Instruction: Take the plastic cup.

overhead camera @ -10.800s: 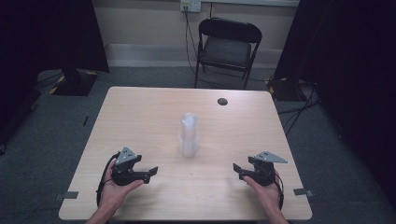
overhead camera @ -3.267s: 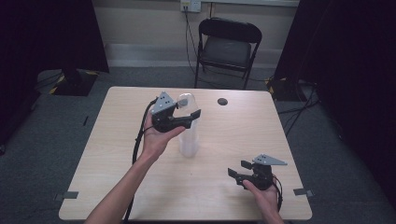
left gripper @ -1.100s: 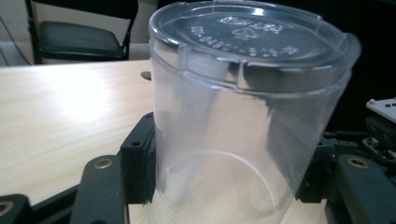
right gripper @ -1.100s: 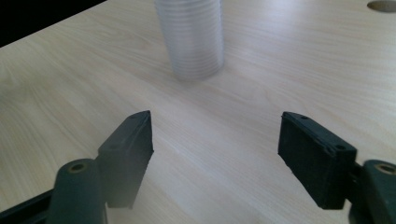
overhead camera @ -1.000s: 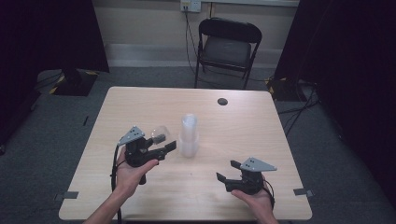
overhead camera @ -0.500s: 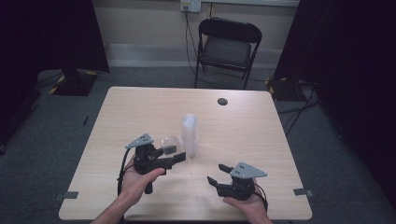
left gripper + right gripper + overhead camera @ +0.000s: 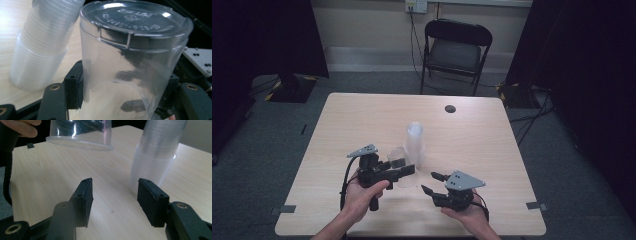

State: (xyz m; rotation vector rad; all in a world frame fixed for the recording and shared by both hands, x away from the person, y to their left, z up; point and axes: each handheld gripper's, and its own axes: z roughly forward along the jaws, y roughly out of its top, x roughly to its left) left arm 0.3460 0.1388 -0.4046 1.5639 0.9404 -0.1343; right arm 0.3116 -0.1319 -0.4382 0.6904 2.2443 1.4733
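A tall stack of clear plastic cups stands upside down at the table's middle. My left gripper is shut on a single clear cup, held mouth-down just left of and nearer than the stack. In the right gripper view that cup hangs a little above the wood, its rim free. My right gripper is open with nothing between its pads, low over the table, right of the held cup and in front of the stack.
A small dark round disc lies near the far edge of the wooden table. A black folding chair stands beyond the table. The person's hands come in over the near edge.
The left gripper has carried the single cup from beside the stack toward the near side and rightward. The right gripper has slid left toward it.
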